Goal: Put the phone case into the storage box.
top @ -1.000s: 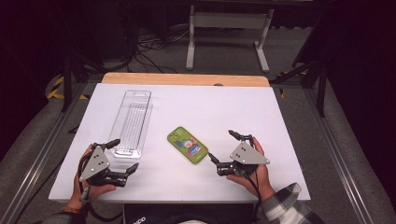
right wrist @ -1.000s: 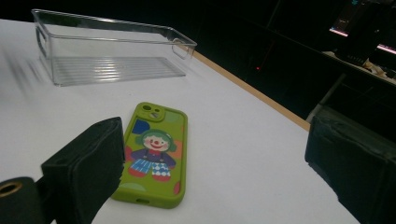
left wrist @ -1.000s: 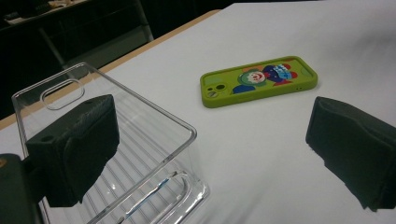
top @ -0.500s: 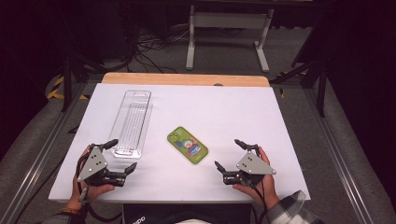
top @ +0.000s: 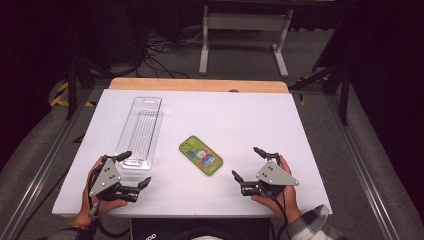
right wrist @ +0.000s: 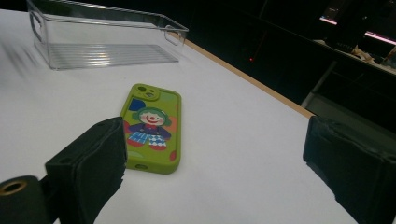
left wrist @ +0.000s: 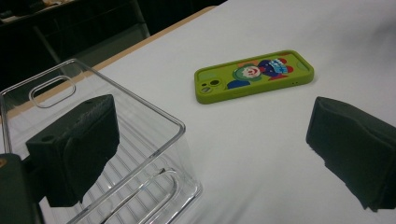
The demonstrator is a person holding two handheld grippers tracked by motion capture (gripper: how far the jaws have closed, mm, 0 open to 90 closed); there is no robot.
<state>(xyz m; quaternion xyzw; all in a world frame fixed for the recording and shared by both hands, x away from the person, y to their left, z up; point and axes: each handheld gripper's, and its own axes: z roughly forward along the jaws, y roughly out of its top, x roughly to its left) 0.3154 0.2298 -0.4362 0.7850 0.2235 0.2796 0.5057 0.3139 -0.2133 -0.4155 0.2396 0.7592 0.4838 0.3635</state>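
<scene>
A green phone case [top: 201, 155] with a clown picture lies flat near the middle of the white table [top: 235, 120]. It also appears in the left gripper view [left wrist: 254, 75] and the right gripper view [right wrist: 152, 126]. A clear plastic bin [top: 140, 131] stands to its left, long side running away from me. My left gripper [top: 135, 169] is open at the bin's near end, one jaw over the bin's corner [left wrist: 140, 154]. My right gripper [top: 248, 163] is open to the right of the case, nothing between its jaws.
The table's wooden far edge [top: 200, 85] borders a dark floor with a metal stand [top: 242, 35] and cables. Metal rails [top: 37, 185] run along both sides of the table. Bare white surface lies behind and right of the case.
My right gripper has drawn back toward the near edge and slightly right, away from the phone case. The left gripper has barely shifted.
</scene>
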